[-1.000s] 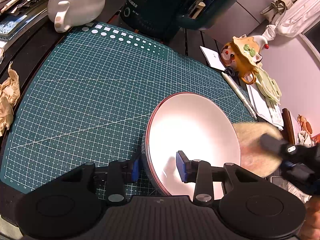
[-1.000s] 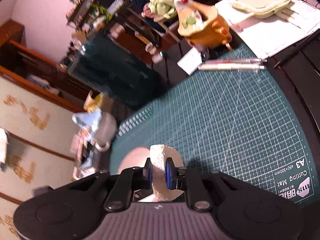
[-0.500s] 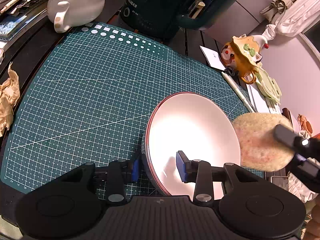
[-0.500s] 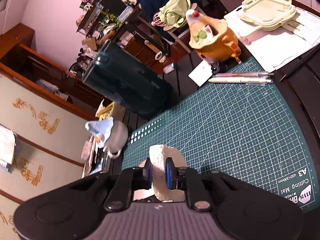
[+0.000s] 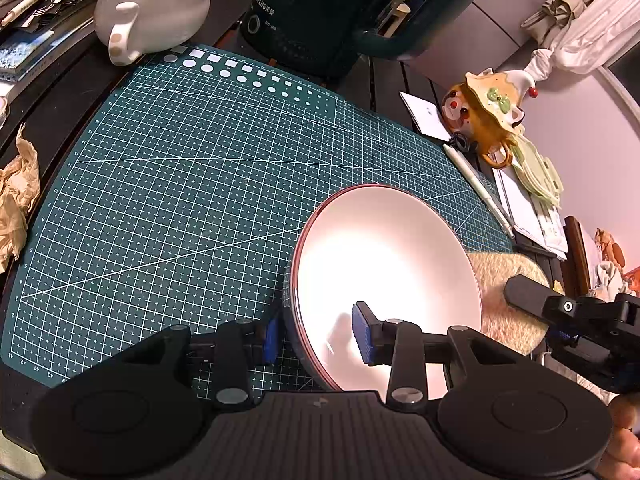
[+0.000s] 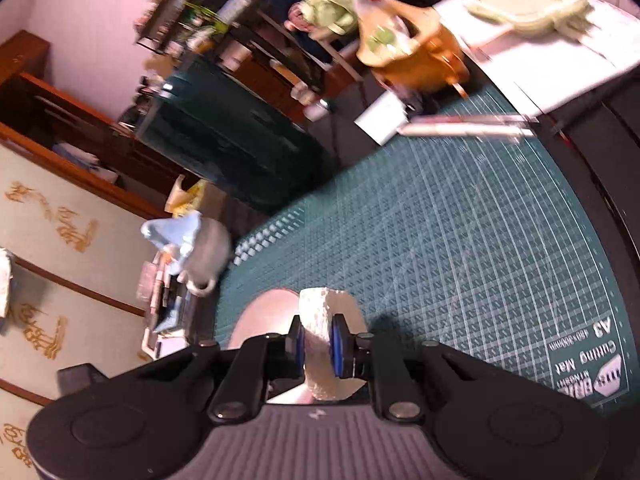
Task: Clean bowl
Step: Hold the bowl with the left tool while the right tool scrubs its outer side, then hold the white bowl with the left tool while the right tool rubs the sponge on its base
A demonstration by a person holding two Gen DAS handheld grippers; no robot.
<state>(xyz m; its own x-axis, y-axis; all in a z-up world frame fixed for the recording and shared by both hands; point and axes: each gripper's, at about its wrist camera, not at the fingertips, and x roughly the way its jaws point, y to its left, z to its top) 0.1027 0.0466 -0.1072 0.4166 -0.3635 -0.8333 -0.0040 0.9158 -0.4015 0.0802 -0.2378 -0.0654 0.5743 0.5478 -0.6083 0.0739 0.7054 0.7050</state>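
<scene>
Left view: left claw (image 5: 320,338) clamps bowl (image 5: 384,272) rim. Right view: right claw (image 6: 316,346) squeezes sponge (image 6: 320,320); mat label visible.

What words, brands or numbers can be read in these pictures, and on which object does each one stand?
"A3", "Cutting Mat": cutting mat corner, upside down in the right wrist view.
Size line beside it: too blurred.
Edge ruler numbers, such as "40": mat border, left wrist view.
Brand on the dark green appliance: too small to read.

Home room - cluttered shelves (image 6: 224,28); teapot (image 5: 154,8); cutting mat (image 5: 200,184) on desk
</scene>
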